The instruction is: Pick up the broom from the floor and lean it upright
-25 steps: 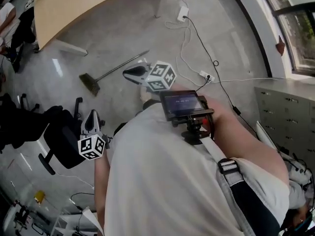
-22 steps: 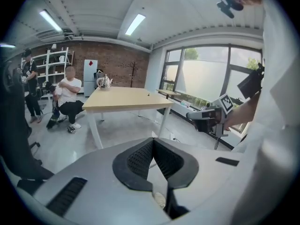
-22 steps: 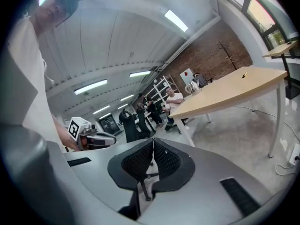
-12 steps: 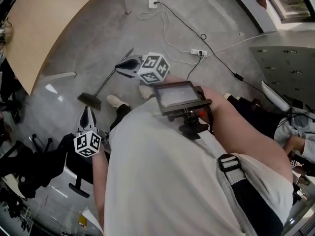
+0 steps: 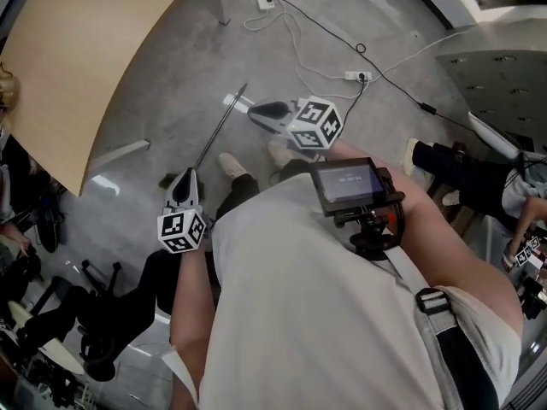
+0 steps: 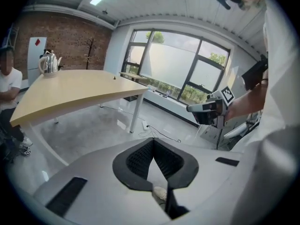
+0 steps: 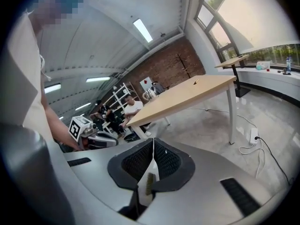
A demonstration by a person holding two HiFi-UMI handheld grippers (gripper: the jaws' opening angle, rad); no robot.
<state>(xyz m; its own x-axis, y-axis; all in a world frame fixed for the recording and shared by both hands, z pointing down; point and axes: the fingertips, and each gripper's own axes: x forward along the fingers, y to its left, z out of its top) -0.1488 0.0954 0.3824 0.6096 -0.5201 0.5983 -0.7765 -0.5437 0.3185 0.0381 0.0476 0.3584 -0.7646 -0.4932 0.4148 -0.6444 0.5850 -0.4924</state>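
The left gripper [image 6: 153,139] has its two dark ribbed pads [image 6: 136,158] closed, with the tips touching and nothing between them. Far behind them, a curved wooden table [image 6: 70,90] on white legs stands on the grey floor [image 6: 84,135], at the left. A kettle [image 6: 48,62] stands on its far left end, and a seated person [image 6: 7,86] is just beside that end. A cable [image 6: 161,134] lies on the floor near one table leg. At the right, a hand holds the right gripper [image 6: 191,108] before the large window [image 6: 173,69].
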